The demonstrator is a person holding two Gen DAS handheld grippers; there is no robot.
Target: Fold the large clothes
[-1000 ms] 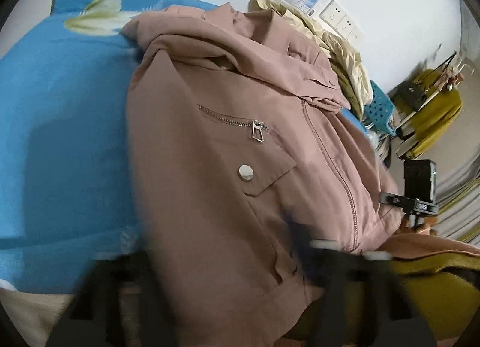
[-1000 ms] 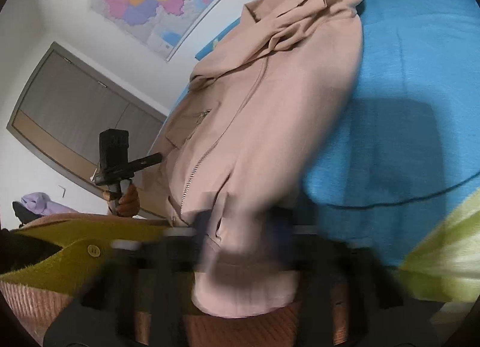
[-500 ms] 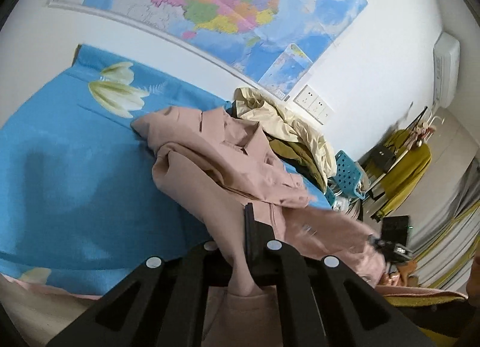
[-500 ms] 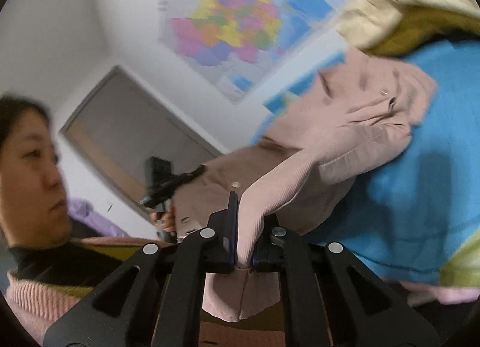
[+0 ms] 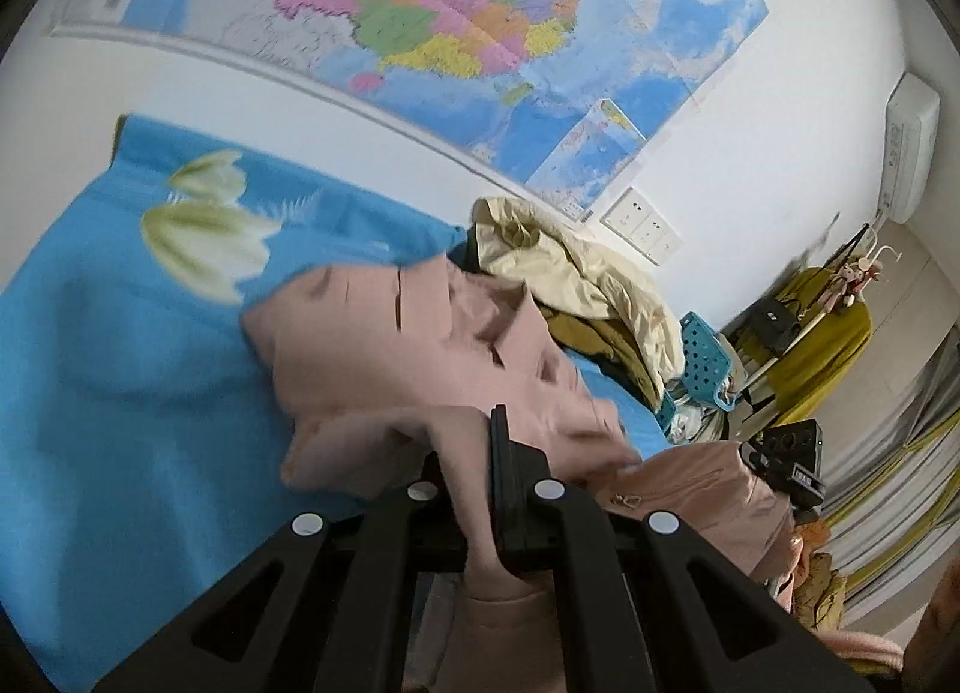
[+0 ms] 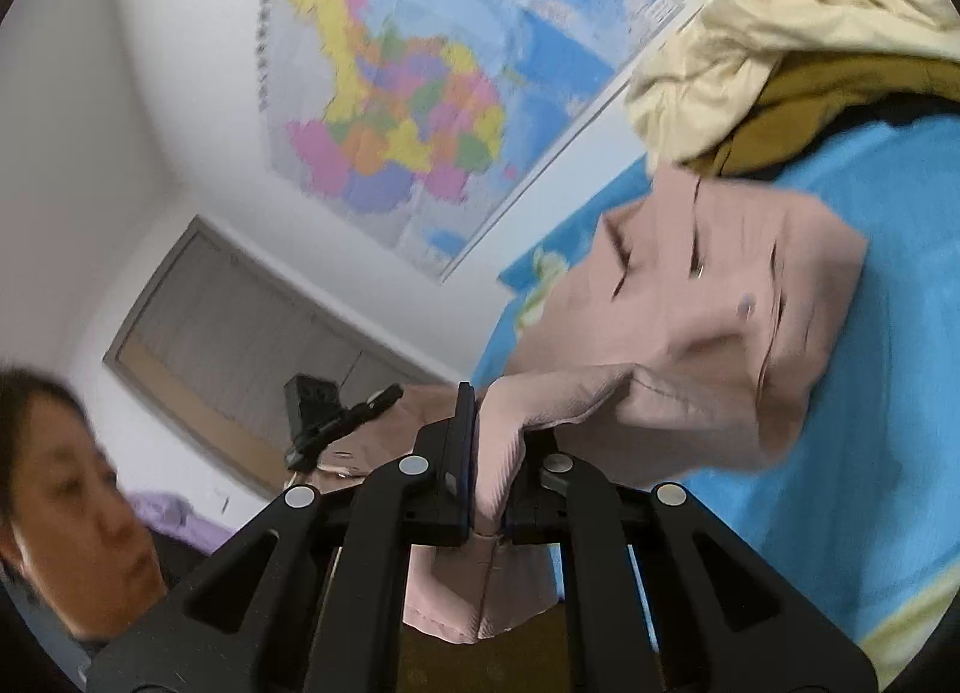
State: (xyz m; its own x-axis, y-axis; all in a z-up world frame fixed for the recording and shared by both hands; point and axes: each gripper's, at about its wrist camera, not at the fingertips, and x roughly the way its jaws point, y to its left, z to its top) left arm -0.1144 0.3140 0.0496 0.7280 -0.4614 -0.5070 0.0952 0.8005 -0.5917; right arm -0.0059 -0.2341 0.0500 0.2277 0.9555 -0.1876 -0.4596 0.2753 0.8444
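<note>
Stretching from grippers, pink jacket point(image 5: 420, 345) collar-away

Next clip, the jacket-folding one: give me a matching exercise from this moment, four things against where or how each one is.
Things:
1. dusty-pink zip jacket
2. cream crumpled garment
3. colourful wall map
4. blue flower-print bedspread

Places or states:
A. hanging on the white wall above the bed
B. heaped at the far side of the bed, by the wall
C. pinched by the left gripper and the right gripper
D. spread flat under the clothes

Pairs: 1-C, 2-B, 3-A, 4-D
</note>
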